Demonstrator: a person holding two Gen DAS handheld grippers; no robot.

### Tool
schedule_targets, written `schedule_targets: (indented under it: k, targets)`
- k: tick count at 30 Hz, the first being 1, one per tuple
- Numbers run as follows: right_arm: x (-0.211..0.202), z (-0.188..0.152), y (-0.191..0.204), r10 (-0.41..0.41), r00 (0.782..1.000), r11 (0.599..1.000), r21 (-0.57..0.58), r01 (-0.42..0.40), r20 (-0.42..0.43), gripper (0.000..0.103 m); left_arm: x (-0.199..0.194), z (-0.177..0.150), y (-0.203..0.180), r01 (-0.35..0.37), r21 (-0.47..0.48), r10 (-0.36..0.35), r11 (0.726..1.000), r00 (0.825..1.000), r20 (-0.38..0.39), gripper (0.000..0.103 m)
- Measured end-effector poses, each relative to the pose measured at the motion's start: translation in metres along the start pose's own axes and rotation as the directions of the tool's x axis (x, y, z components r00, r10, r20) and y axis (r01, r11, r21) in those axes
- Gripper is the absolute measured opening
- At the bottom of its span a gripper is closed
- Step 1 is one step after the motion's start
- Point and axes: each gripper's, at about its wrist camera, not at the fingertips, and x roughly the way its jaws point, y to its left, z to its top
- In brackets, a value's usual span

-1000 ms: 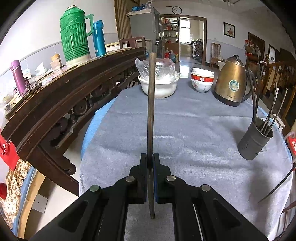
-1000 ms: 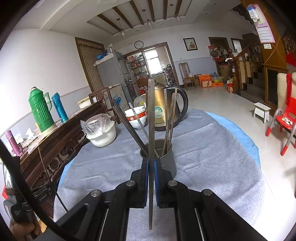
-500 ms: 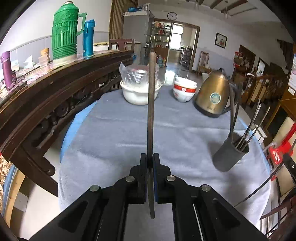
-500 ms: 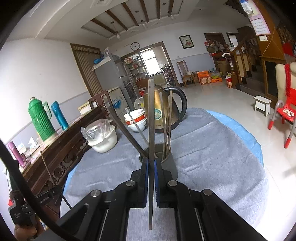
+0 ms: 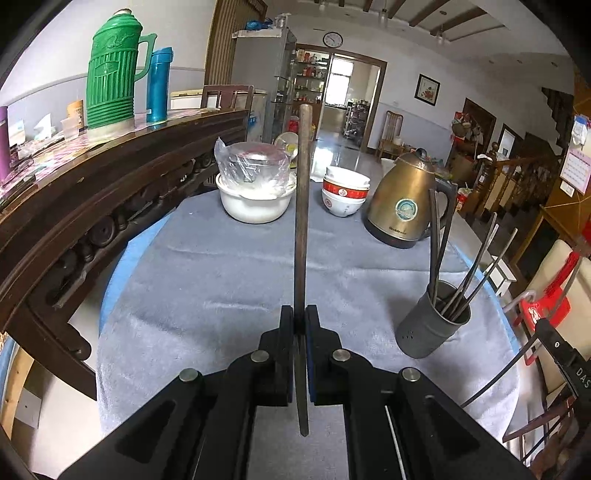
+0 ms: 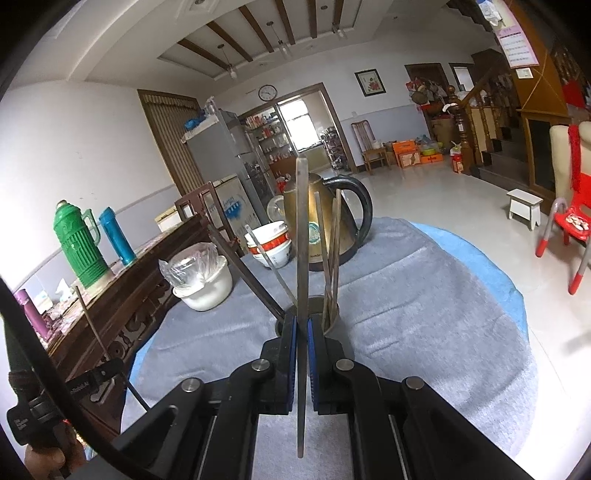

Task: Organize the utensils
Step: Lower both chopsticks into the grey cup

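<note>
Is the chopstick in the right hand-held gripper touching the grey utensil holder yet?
Cannot tell. In the right wrist view the chopstick overlaps the utensil holder behind the right hand-held gripper, so no gap or contact shows.

A dark brown wooden chopstick (image 5: 302, 229) stands upright, clamped. A grey cylindrical metal holder (image 5: 432, 321) sits on the near right, several slim metal chopsticks (image 5: 476, 266) leaning inside.

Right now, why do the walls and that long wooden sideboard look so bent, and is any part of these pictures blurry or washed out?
Left wrist view: the fisheye lens bows the sideboard and darkens the corners; the doorway is washed out by daylight. Right wrist view: the same bending curves the ceiling beams; the floor glares, and the red chair near the edge looks smeared.
</note>
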Motion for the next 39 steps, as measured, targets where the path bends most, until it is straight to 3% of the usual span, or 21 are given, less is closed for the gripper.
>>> schedule_targets:
  k: [9,14,22,28,39]
  targets:
    - [0.005,-0.002,0.003,-0.002,1.000,1.000,-0.010,0.002,-0.020,0.006,-0.001,0.003,0.003,-0.001,-0.016,0.001,1.000,1.000,0.007,0.006]
    - [-0.001,0.017,0.000,0.025,0.999,0.999,0.020,-0.026,0.026,0.006,-0.006,0.026,-0.008,0.079,-0.053,-0.076,0.995,0.996,0.052,0.006]
    - [-0.009,0.085,-0.005,0.042,0.978,0.998,0.030,-0.049,0.203,0.006,-0.007,0.076,-0.067,0.240,-0.074,-0.225,0.968,0.958,0.176,0.006]
    - [0.016,0.101,-0.006,0.035,0.971,0.999,0.020,-0.041,0.236,0.006,0.015,0.091,-0.106,0.293,-0.075,-0.273,0.953,0.939,0.209,0.006]
    - [0.060,0.080,-0.020,0.022,0.984,1.000,0.003,-0.023,0.175,0.006,0.061,0.073,-0.138,0.275,-0.001,-0.272,0.961,0.953,0.135,0.006]
